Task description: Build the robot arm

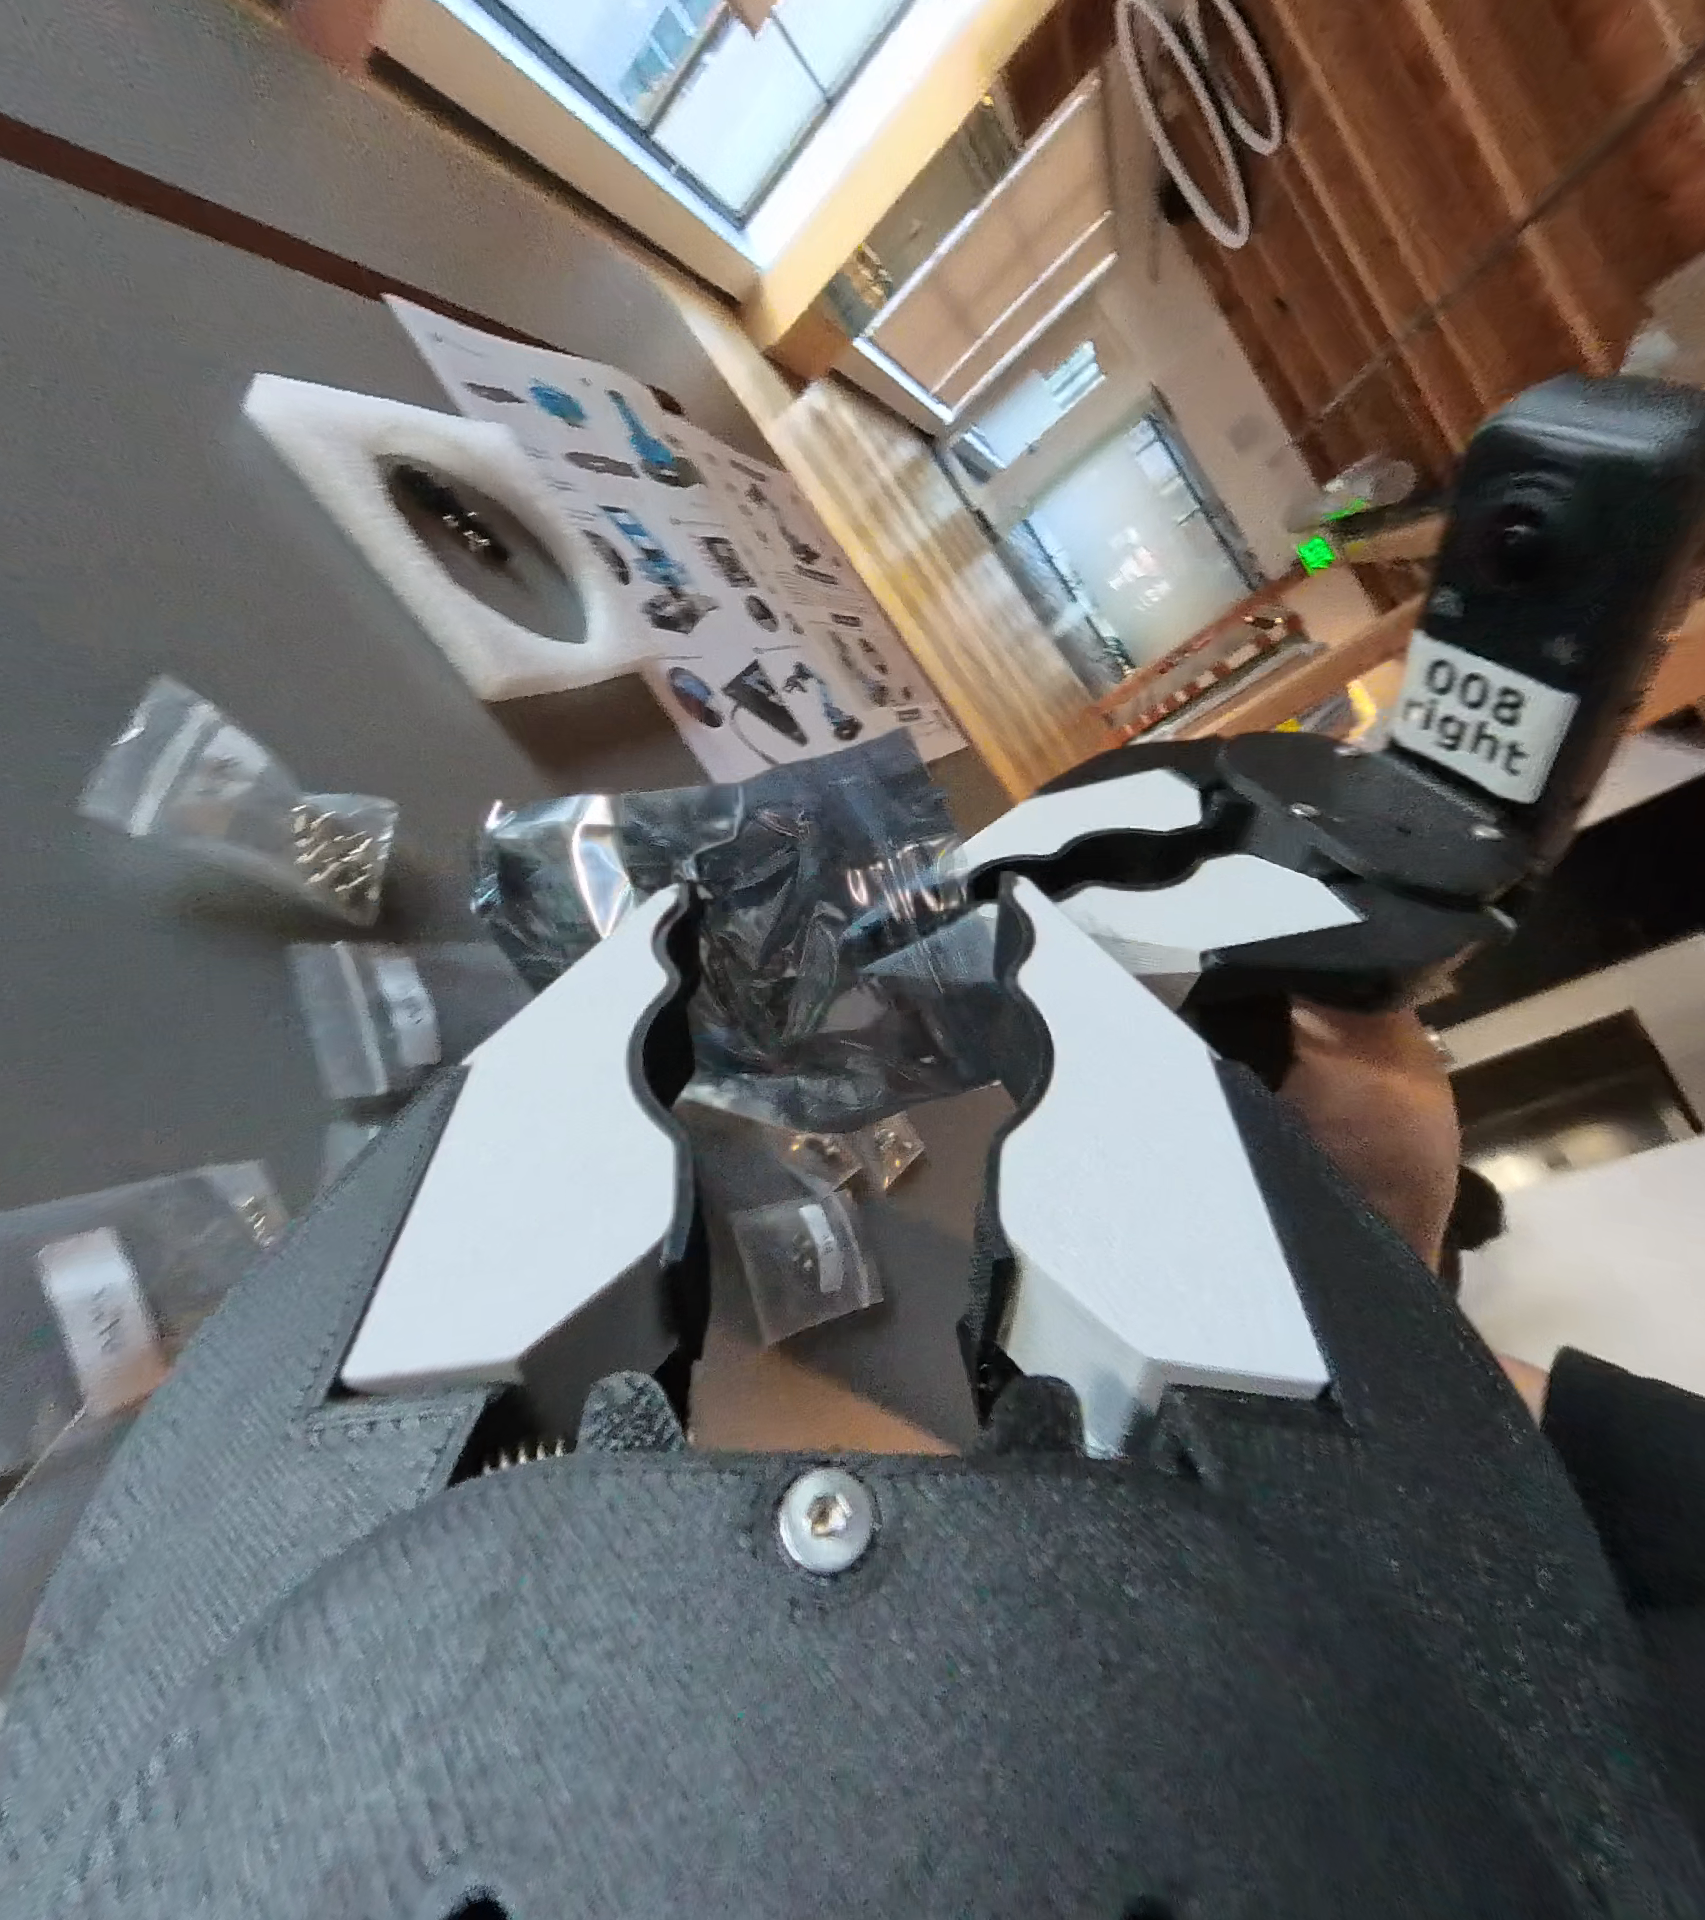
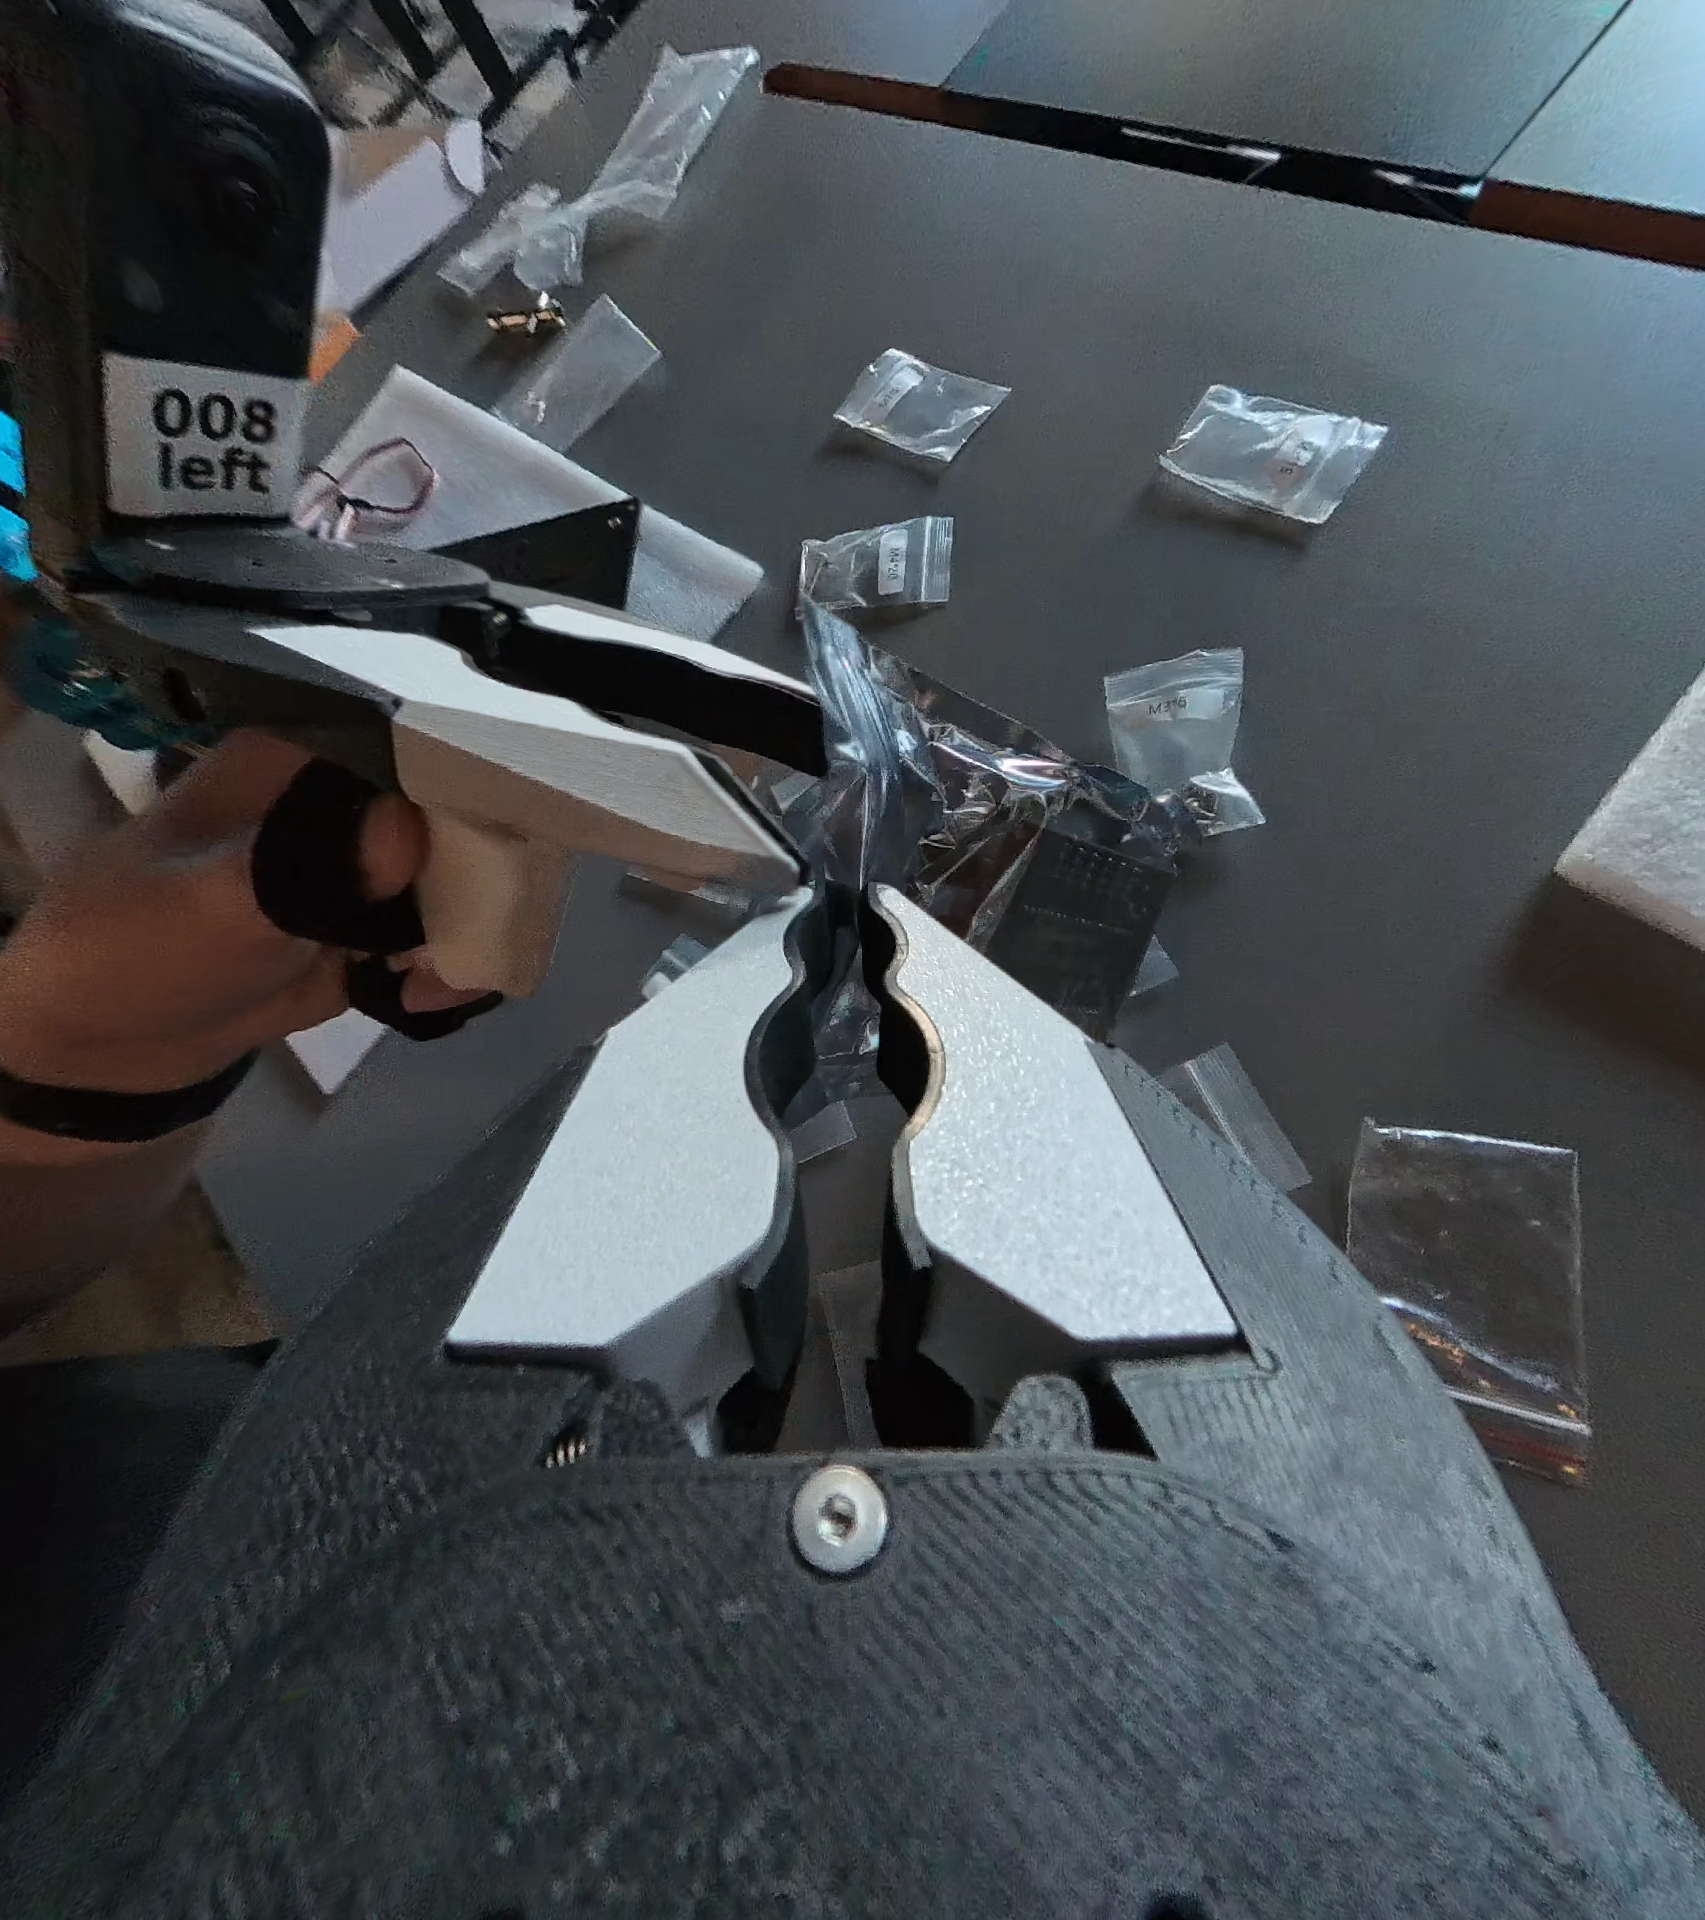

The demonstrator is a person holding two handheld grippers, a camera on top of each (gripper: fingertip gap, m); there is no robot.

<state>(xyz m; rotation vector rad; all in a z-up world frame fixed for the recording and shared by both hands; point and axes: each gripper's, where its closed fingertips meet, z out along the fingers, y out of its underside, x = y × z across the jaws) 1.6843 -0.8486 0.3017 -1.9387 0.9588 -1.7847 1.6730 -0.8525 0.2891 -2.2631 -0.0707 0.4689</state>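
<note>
Silvery, crinkled film makes up the antistatic bag that is held up above the dark grey table between the two grippers. The right gripper is seen clenched on one edge of the bag: in the right wrist view its white fingers are drawn almost together, with a fold of film pinched at the tips. The left gripper is seen released in its own view, its white fingers spread apart with the crumpled bag bunched between and just past their tips; in the right wrist view its tips are seen touching the upper edge of the bag, though whether the film is actually gripped there cannot be told. A dark ribbed part is seen through the film in the lower portion of the bag.

Small clear zip bags of hardware are scattered on the table around the bag, one with gold-coloured screws to the left in the left wrist view. A white foam block with a round cut-out is laid farther off, just beside a printed parts sheet. A bare hand with a black wrist strap is seen gripping the left gripper's handle.
</note>
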